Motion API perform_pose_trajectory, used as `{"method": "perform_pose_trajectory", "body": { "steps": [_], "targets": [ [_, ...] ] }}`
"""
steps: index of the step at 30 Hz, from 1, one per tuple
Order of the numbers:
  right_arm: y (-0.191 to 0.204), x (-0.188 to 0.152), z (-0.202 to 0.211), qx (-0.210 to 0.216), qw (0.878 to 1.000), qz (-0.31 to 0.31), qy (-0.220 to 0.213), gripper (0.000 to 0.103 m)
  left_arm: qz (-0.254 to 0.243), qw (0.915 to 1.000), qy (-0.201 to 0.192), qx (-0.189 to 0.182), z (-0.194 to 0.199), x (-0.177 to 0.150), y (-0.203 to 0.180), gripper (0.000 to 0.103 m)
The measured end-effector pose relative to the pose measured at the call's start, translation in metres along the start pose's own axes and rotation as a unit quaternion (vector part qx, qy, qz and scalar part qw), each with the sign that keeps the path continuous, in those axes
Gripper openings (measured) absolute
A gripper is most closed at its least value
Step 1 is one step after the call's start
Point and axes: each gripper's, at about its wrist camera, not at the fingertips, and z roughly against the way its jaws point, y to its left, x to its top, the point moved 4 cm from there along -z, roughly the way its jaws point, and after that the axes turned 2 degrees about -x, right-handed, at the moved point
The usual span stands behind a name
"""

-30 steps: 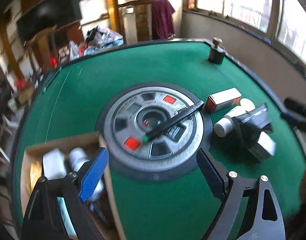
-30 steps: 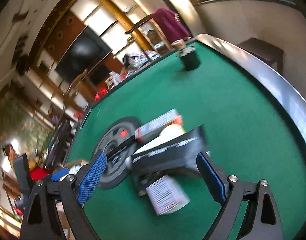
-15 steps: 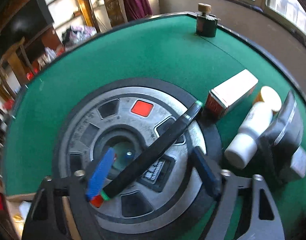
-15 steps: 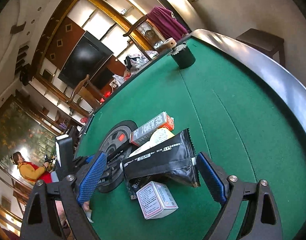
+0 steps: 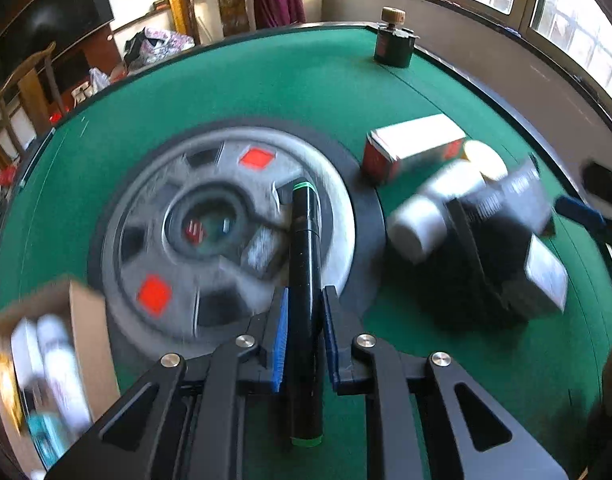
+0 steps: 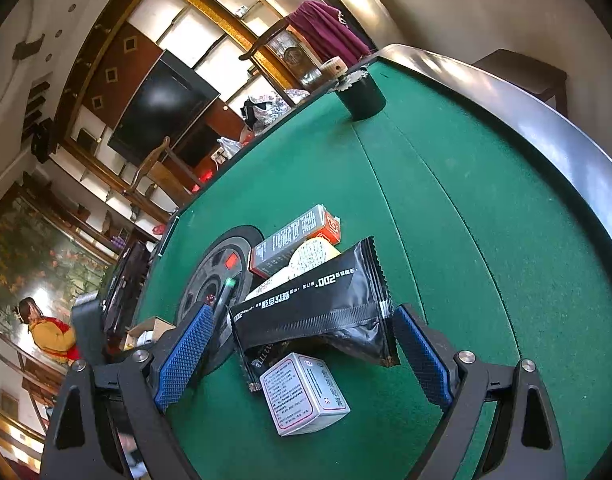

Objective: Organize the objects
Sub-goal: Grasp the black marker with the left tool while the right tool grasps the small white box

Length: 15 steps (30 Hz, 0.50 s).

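Holding the black marker (image 5: 304, 280) lengthwise between the blue pads, our left gripper (image 5: 304, 336) has its jaws pinching the barrel near the middle, so both green-ringed ends stick out and the pen lies along the fingers instead of across them. That grip looks chosen to keep the long, thin thing from swinging as it is carried. The marker appears lifted above the grey dial (image 5: 226, 232) set into the green counter (image 5: 266, 92); the blur around it makes contact hard to judge.

Our guess is that it is bound for the cardboard box (image 5: 86, 320) at the lower left, where white bottles already lie, so the sorting seems partly done.

Our right gripper (image 6: 302, 348) waits with its jaws spread wide and nothing between them, facing the remaining cluster: a black pouch (image 6: 318, 308) propped over a small white box (image 6: 306, 392), with a red-ended carton (image 6: 294, 240) and a white bottle (image 6: 274, 284) behind. These sit touching one another, so the pouch probably has to go first to free the rest. A dark jar (image 6: 362, 92) stands well apart by the far rim.
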Motion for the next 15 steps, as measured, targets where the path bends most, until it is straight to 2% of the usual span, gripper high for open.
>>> {"method": "perform_pose_trajectory", "body": {
  "steps": [4, 9, 12, 15],
  "targets": [
    [0.002, -0.004, -0.003, 0.005, 1.000, 0.002, 0.009, 0.095, 0.015, 0.9999, 0.000, -0.001, 0.012, -0.025, -0.004, 0.016],
    [0.013, -0.014, -0.010, 0.002, 0.999, 0.030, 0.027, 0.095, 0.028, 0.9994, -0.012, 0.013, 0.010, -0.022, -0.008, 0.016],
    [0.022, -0.023, -0.015, -0.011, 0.998, 0.059, 0.036, 0.095, 0.010, 0.9992, -0.020, 0.033, 0.010, -0.022, -0.017, 0.015],
    [0.029, -0.032, -0.019, -0.019, 0.995, 0.083, 0.047, 0.095, 0.012, 0.9997, -0.021, 0.011, 0.016, -0.029, -0.023, 0.014]
  ]
}}
